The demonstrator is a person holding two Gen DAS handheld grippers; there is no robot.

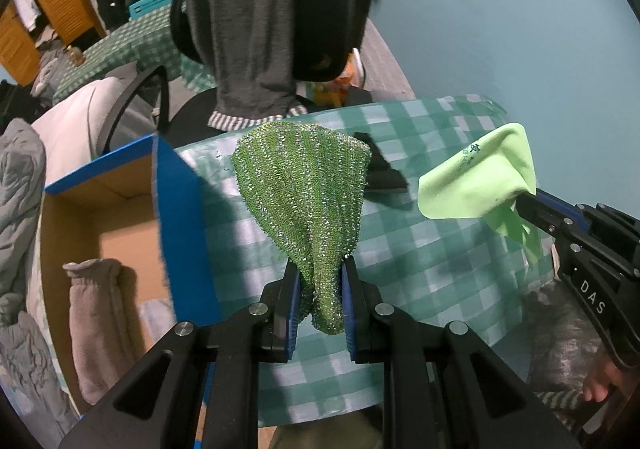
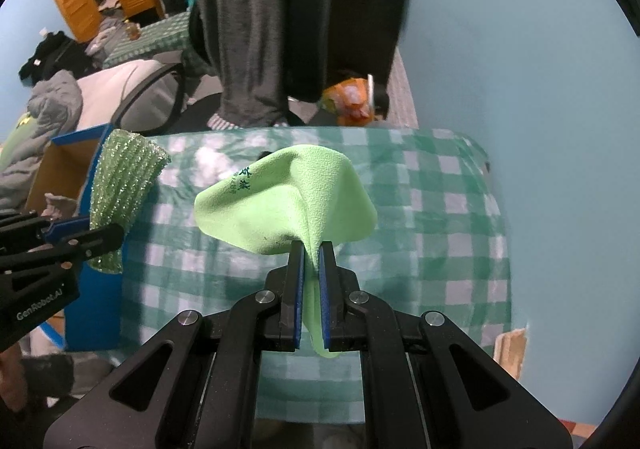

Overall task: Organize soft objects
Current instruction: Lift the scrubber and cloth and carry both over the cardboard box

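Observation:
A glittery green knitted cloth (image 1: 304, 193) hangs pinched in my left gripper (image 1: 320, 269), which is shut on it above the green checked tablecloth (image 1: 420, 281). In the right wrist view the same knitted cloth (image 2: 120, 185) and the left gripper (image 2: 100, 235) show at the left, beside the box. A smooth light green cloth (image 2: 288, 205) with dark print is pinched in my right gripper (image 2: 311, 249), shut on it above the checked tablecloth (image 2: 420, 229). From the left wrist view that light green cloth (image 1: 480, 177) and right gripper (image 1: 524, 205) are at the right.
An open cardboard box with blue sides (image 1: 184, 233) stands left of the table, with a beige sock-like item (image 1: 96, 325) inside. A black office chair with a grey garment (image 1: 240, 29) draped over it stands behind. A small black object (image 1: 380, 169) lies on the cloth.

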